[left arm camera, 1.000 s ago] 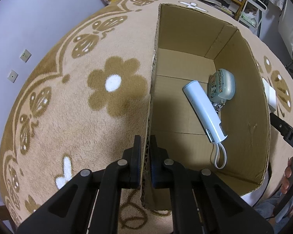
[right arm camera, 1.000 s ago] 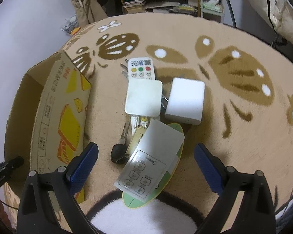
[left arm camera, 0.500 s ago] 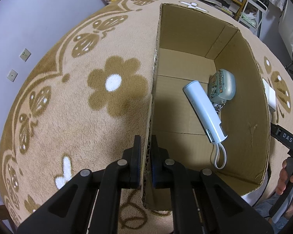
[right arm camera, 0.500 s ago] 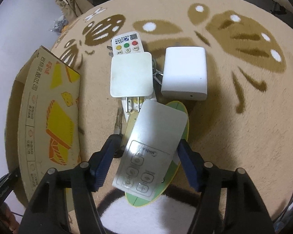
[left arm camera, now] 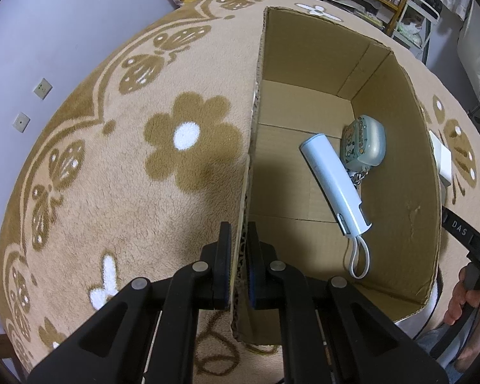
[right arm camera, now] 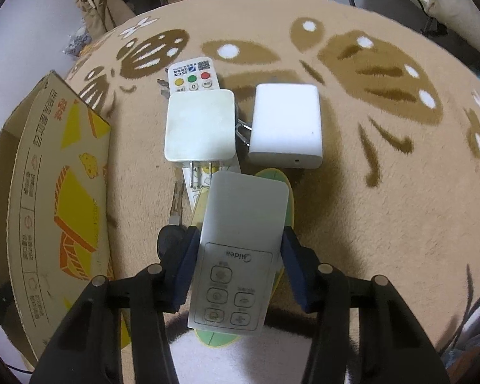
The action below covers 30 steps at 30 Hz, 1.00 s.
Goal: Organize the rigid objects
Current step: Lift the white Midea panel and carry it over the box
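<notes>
- Our right gripper, jaws just closing from wide, now brackets the white Midea remote, lower centre of frame; contact uncertain.
- Our left gripper stays clamped on the cardboard box wall, steadying it for loading.

A white remote is showing the brand "Midea", a second remote is bearing "JSCN" and a "0" button, and the other hand-held gripper's handle is reading "DAS".
</notes>
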{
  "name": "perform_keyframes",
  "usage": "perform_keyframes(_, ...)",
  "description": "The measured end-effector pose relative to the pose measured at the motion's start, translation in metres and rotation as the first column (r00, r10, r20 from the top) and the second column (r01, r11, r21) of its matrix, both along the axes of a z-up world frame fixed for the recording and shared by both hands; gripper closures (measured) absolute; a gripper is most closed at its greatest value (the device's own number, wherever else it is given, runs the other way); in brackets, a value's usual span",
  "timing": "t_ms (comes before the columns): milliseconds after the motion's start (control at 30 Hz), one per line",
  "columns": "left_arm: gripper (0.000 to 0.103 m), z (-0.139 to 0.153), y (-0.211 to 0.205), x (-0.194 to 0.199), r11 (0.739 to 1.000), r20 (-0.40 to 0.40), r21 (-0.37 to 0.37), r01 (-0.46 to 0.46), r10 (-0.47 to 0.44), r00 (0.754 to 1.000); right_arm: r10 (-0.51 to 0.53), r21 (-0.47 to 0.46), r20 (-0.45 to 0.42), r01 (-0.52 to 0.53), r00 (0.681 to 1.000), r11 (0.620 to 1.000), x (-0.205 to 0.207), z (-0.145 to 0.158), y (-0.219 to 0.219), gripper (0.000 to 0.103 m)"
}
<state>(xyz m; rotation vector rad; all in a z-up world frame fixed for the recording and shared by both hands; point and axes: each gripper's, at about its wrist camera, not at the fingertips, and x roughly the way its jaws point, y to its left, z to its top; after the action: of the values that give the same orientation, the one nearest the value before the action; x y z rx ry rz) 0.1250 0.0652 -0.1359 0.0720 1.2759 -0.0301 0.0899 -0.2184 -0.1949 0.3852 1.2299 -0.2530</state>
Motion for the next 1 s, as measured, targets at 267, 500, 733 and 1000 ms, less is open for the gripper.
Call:
perform_keyframes(267,0.096,-0.001,-0.001,-0.001,1.000,0.001,0.007,0.004,-0.004,1.000,0.027,-0.009,0.068,-0.026,0.997,1.000,0.003,0.022,0.004,0.049)
perform_keyframes(500,0.096,-0.001,-0.002,-0.001,1.000,0.004,0.015,0.002,-0.002,1.000,0.064,-0.015,0.115,-0.063,0.991,0.998,0.003,0.039,0.015,0.049)
perform_keyframes(733,0.096,-0.001,0.000,0.000,1.000,0.001,0.011,-0.004,0.004,1.000,0.112,-0.010,0.223,-0.113,0.968,0.994,0.006,0.073,0.026,0.049)
perform_keyframes(1000,0.096,0.000,-0.001,-0.001,1.000,0.001,0.017,0.000,0.000,1.000,0.164,0.007,0.325,-0.175,0.931,0.985,0.017,0.102,0.044,0.049)
